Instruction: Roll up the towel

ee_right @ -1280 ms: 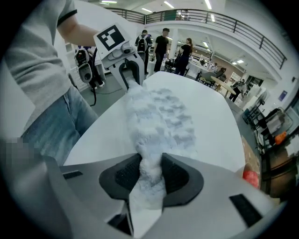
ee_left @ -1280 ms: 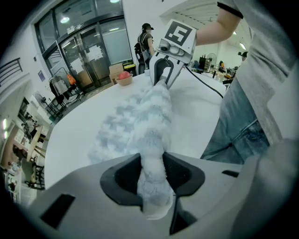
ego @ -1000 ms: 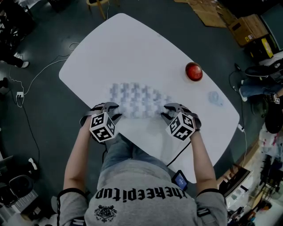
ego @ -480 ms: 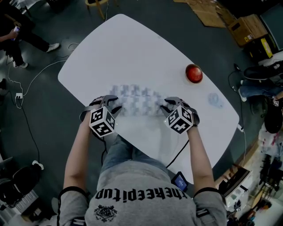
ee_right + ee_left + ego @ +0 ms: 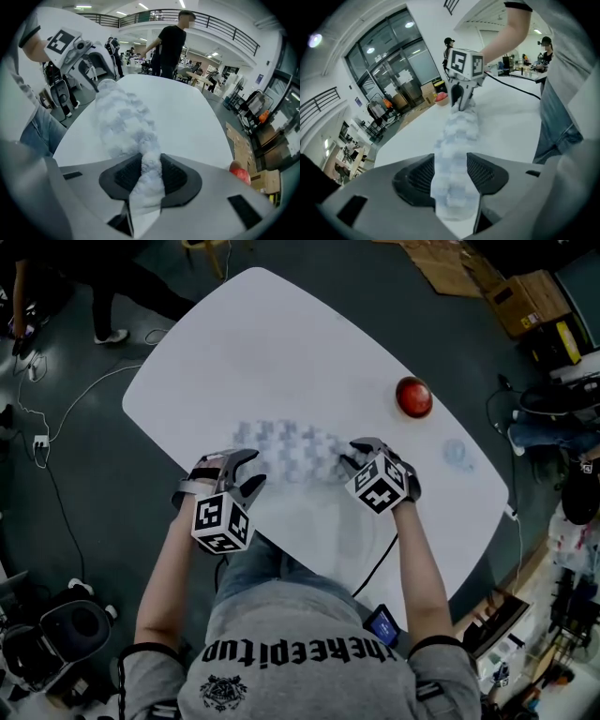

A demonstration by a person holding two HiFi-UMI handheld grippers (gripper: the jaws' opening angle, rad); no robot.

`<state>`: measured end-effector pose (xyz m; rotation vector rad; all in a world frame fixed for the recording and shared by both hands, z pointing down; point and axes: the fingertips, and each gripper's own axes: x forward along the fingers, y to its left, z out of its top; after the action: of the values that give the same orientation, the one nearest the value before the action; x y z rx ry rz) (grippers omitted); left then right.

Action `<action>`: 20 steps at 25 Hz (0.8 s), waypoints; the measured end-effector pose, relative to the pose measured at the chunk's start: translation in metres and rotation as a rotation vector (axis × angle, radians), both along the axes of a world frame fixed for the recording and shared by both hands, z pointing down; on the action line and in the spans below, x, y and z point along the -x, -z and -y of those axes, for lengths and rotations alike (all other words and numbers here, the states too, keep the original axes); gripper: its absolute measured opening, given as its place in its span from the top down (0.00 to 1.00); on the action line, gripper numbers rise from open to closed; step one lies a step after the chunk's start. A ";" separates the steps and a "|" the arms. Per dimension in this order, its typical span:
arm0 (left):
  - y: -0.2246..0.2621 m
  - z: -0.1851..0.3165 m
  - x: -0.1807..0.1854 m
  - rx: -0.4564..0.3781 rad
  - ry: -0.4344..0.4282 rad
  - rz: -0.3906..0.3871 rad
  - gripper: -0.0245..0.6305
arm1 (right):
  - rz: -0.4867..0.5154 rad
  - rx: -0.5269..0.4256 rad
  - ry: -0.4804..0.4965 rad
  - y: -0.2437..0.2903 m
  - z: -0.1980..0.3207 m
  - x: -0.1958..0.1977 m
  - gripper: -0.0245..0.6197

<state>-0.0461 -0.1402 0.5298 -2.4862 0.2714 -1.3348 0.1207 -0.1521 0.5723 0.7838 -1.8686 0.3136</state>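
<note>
The pale blue-and-white checked towel (image 5: 291,451) lies rolled into a bundle near the front of the white table (image 5: 281,343). My left gripper (image 5: 246,472) is at its left end. Its jaws have just been opening and now stand open. The roll's end (image 5: 457,136) lies loosely between them. My right gripper (image 5: 354,457) is at the right end, shut on a pinched fold of the towel (image 5: 149,183). Each gripper shows in the other's view: the right gripper (image 5: 461,101) and the left gripper (image 5: 91,58).
A red ball (image 5: 413,397) sits on the table's right side, also seen as the red ball (image 5: 240,174) at the right gripper view's edge. A small pale blue object (image 5: 457,450) lies near the right rim. A black cable (image 5: 380,563) hangs off the front edge. People stand beyond the table.
The left gripper has drawn back towards me and lifted, with its jaws wider apart. The right gripper has shifted slightly left along the table with the towel, and the bundle looks more compact.
</note>
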 end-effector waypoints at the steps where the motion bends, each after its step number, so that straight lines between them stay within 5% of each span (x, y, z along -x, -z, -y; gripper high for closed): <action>1: -0.008 -0.011 -0.004 0.008 -0.020 0.020 0.65 | 0.000 -0.005 0.003 0.000 -0.003 -0.003 0.78; 11: -0.051 -0.019 -0.001 0.049 -0.008 0.092 0.63 | 0.071 -0.181 0.057 0.051 -0.029 0.003 0.71; 16: -0.056 -0.019 0.002 0.058 -0.010 0.109 0.63 | -0.079 -0.129 0.239 0.016 -0.066 0.019 0.63; 20: -0.064 -0.026 -0.007 0.074 -0.032 0.127 0.61 | -0.181 -0.111 0.266 -0.019 -0.067 0.006 0.60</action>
<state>-0.0390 -0.1146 0.5936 -2.4404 0.1553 -1.5080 0.1147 -0.0850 0.5911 0.6065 -1.8026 -0.0291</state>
